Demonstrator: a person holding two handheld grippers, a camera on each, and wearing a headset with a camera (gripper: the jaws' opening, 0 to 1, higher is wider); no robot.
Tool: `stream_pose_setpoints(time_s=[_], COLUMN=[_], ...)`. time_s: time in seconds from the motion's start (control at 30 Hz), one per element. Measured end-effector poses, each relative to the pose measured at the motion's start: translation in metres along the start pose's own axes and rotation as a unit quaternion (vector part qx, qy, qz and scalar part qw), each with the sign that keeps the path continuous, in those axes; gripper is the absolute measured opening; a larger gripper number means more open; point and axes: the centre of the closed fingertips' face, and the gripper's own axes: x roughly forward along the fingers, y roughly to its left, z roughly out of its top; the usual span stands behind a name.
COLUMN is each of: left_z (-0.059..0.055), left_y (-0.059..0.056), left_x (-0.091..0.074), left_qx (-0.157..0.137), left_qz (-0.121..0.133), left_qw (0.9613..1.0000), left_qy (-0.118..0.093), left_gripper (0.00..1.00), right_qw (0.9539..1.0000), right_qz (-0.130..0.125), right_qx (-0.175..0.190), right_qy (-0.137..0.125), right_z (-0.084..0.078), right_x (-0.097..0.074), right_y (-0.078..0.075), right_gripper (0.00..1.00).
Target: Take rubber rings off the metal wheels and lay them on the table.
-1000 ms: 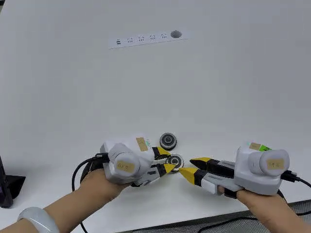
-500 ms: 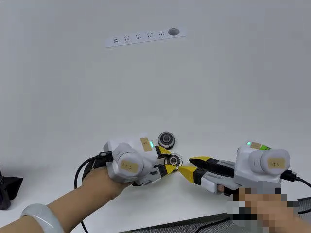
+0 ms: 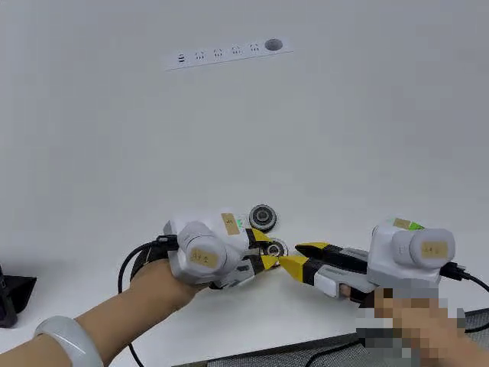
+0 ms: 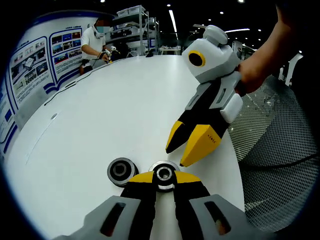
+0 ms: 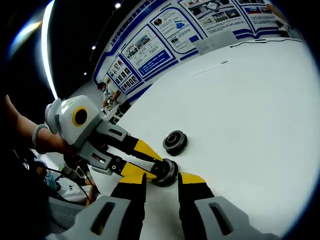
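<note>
A small metal wheel with a black rubber ring (image 3: 274, 248) (image 4: 164, 175) (image 5: 166, 172) is held just above the white table (image 3: 321, 138); my left gripper (image 3: 262, 254) (image 4: 165, 178) is shut on it. The right gripper (image 3: 294, 258) (image 5: 162, 181) is open, its yellow tips right in front of that wheel, and it enters the left gripper view (image 4: 181, 154) from the right. A second wheel with its ring (image 3: 263, 216) (image 4: 121, 171) (image 5: 175, 142) lies on the table just beyond.
A white power strip (image 3: 222, 53) lies at the far side of the table. A black object (image 3: 9, 300) sits at the left edge. The table's near edge and a grey mesh surface (image 3: 306, 352) run below the grippers.
The right gripper has edged left, closer to the held wheel. The left gripper keeps its hold on the wheel. The head camera has shifted slightly.
</note>
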Motion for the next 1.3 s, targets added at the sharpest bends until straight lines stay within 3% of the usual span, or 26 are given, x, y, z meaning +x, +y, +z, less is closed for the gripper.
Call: stream_pose_setpoints(time_s=[0.47,0.8,1.3], left_z=[0.000,0.000,0.001], left_y=[-0.001,0.000,0.001], left_x=[0.002,0.002,0.002], left_qx=[0.005,0.008,0.009], left_qz=[0.000,0.000,0.000], left_qw=[1.0000,1.0000,1.0000], left_qy=[0.000,0.000,-0.001], left_gripper=[0.12,0.12,0.12], right_qw=[0.9980,0.9915,0.9844], right_qz=[-0.008,-0.009,-0.008], right_qx=[0.063,0.128,0.174], right_qy=[0.006,0.018,0.025], right_z=[0.000,-0.005,-0.011], right_x=[0.003,0.003,0.011], right_y=[-0.008,-0.012,-0.011], right_gripper=[0.21,0.18,0.17])
